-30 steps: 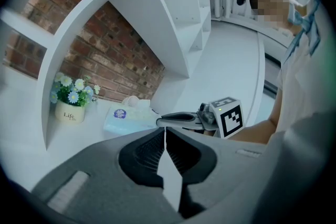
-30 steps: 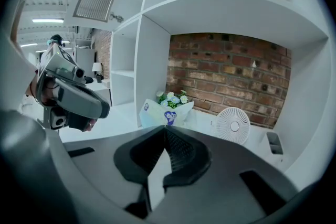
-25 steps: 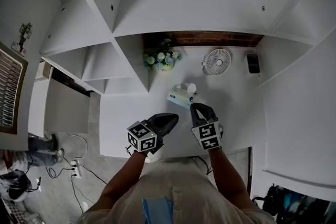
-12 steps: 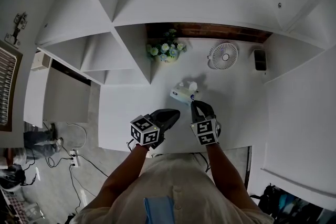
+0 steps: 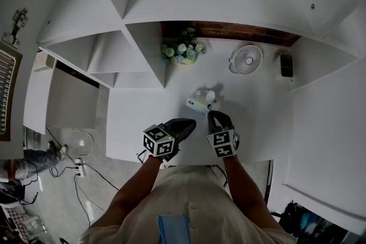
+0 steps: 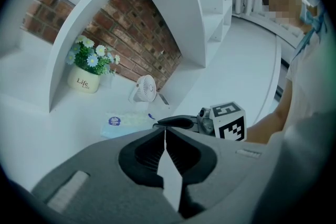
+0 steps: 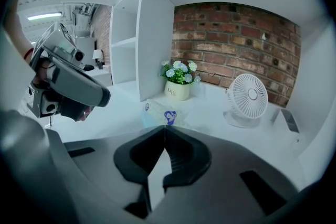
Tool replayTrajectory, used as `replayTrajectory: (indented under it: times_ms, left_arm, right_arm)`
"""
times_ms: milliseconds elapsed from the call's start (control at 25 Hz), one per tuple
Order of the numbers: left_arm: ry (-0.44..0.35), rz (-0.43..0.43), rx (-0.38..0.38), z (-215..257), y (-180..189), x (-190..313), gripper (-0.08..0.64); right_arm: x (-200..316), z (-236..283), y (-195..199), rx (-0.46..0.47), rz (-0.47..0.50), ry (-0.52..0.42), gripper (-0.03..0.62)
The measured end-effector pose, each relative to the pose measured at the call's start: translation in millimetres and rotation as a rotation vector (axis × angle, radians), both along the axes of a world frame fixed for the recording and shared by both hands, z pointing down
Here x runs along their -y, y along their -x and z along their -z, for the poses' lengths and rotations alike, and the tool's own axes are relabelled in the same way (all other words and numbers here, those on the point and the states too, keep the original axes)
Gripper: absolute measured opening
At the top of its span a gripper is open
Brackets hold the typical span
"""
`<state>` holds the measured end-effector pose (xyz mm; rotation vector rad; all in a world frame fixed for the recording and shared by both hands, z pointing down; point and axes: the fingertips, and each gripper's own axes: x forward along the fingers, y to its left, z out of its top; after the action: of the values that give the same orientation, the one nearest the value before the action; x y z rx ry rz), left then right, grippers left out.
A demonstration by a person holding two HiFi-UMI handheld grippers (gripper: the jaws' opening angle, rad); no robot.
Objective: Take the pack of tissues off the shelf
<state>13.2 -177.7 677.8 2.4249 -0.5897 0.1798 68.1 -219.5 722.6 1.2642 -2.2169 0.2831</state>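
Head view: one tissue pack

Head view steeply down from above; both gripper views low, fwd, sharing fan.

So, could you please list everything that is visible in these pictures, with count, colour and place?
pack of tissues: one, pale blue and white, lying on the surface just ahead of the right gripper
flower pot: one, cream, with white and blue flowers, at the back beside the divider
fan: one, white, at the back, right of the flowers
flat object: one, black, back right corner; kind unclear
brick wall: one, red-brown, behind the surface
shelf unit: one, white, around and under all this
cables: several, dark, on the floor at lower left
left gripper: one, dark grey, shut, empty
right gripper: one, dark grey, shut, empty
arms: two, at the bottom
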Motion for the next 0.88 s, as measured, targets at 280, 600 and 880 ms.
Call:
replayTrajectory:
  times_ms: [280,600,880]
  left_arm:
    - [0.019,0.017,-0.017,-4.2,1.5,-2.7,0.014]
    - [0.025,0.025,-0.022,-5.9,5.5,-5.4,0.014]
    - [0.027,0.03,-0.028,-4.8,7.7,-4.9,0.014]
  right_arm:
    - [-9.1,-15.0,1.6,-0.007,0.019,0.037,0.018]
    - [-12.5,-19.7,4.0,0.009,0.019,0.05,0.018]
    - [-15.4,-24.3,2.1,0.01,0.017,0.069,0.024]
